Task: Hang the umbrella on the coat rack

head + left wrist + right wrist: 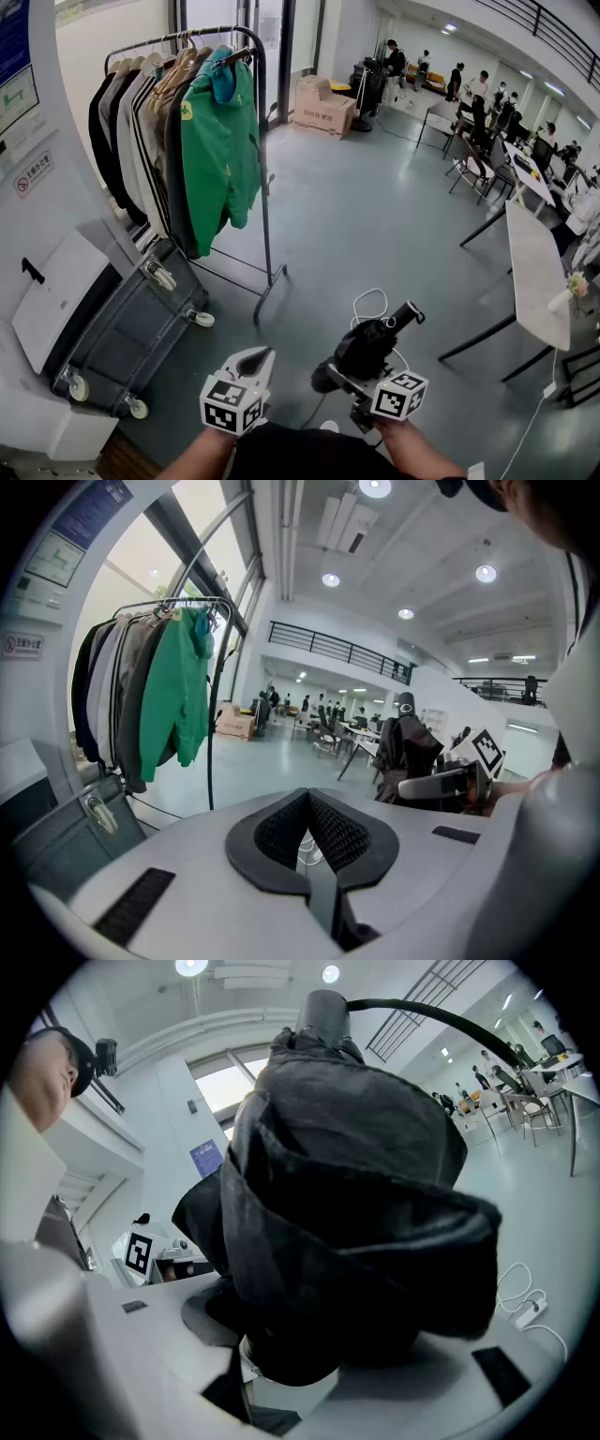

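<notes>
A folded black umbrella point(366, 347) is clamped in my right gripper point(345, 377), low in the head view and pointing up to the right. In the right gripper view the umbrella point(356, 1213) fills the frame between the jaws, with its black strap point(422, 1012) curving off the top end. The coat rack point(263, 169) stands at the upper left, several steps away, full of hanging clothes. My left gripper point(257, 359) is shut and holds nothing, just left of the umbrella. From the left gripper point(307, 803) view, the rack point(214, 696) is on the left and the umbrella point(408, 752) on the right.
A green jacket point(220, 141) hangs at the rack's near end. A dark suitcase point(131, 328) lies on the floor beside a white cabinet point(56, 300). A white cable point(370, 305) loops on the grey floor. Tables point(534, 272), chairs, cardboard boxes point(323, 105) and people are further off.
</notes>
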### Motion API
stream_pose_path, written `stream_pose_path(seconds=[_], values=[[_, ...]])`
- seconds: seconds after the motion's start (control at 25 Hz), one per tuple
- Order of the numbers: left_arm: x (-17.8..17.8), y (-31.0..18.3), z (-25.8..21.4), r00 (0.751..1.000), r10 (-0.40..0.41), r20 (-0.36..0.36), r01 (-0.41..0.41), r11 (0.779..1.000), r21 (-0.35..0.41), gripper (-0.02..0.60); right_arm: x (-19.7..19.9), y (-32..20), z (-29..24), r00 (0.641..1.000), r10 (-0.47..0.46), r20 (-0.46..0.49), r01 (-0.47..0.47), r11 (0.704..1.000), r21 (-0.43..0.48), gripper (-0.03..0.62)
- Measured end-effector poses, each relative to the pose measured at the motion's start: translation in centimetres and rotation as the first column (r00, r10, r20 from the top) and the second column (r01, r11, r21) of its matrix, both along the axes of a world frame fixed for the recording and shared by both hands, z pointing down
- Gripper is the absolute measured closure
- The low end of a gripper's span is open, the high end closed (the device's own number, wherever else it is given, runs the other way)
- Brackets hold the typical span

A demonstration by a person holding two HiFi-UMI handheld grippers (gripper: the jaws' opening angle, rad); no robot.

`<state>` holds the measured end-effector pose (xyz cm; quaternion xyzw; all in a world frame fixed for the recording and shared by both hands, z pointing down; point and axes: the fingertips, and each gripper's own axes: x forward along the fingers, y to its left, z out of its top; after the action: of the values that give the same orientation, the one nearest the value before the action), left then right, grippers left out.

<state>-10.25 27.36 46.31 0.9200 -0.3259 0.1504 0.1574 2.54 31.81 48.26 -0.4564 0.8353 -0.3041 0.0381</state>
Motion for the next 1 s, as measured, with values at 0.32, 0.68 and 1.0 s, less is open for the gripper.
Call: stream_pose_path(seconds=[0.32, 0.68, 1.0], values=[[0.3, -0.3, -0.3, 1.0, 0.003, 0.011, -0.003, 1.0, 0.009, 0.566, 0.1, -0.3, -0.1, 1.0, -0.002, -0.002, 0.002, 1.0, 0.001, 0.349], [1.7, 0.2, -0.5, 0.999, -0.034, 0.02, 0.033, 0.999, 0.015, 0.566, 1.2, 0.5, -0.7, 0.995, -0.084, 0.048, 0.083, 0.996, 0.026, 0.35], [4.0, 1.6, 0.5, 0.995, -0.101, 0.028, 0.101, 0.995, -0.01, 0.566, 4.2, 1.7, -1.0, 0.988, -0.146, 0.05, 0.143, 0.988, 0.052, 0.349]])
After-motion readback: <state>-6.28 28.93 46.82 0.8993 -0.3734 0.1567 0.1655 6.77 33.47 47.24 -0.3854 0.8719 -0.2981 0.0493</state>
